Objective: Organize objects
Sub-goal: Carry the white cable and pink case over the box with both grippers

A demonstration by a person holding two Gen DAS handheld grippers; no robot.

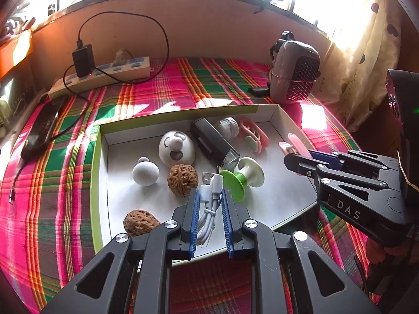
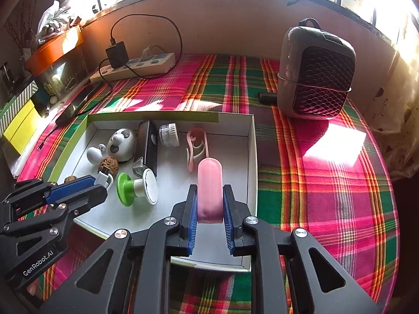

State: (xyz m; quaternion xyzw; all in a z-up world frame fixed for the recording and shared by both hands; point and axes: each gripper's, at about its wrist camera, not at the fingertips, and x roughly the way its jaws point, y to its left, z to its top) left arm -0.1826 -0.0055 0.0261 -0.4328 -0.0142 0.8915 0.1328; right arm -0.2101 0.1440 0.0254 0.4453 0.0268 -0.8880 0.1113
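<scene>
Left gripper (image 1: 209, 204): clamped on a white cable (image 1: 208, 201) above the box (image 1: 104, 141).
Right gripper (image 2: 209, 209): clamped on a pink case (image 2: 209, 183).

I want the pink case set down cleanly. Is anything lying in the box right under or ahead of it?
Below the pink oval case, held by the right gripper, the white box floor looks bare. The pink plastic clip lies just ahead.
</scene>
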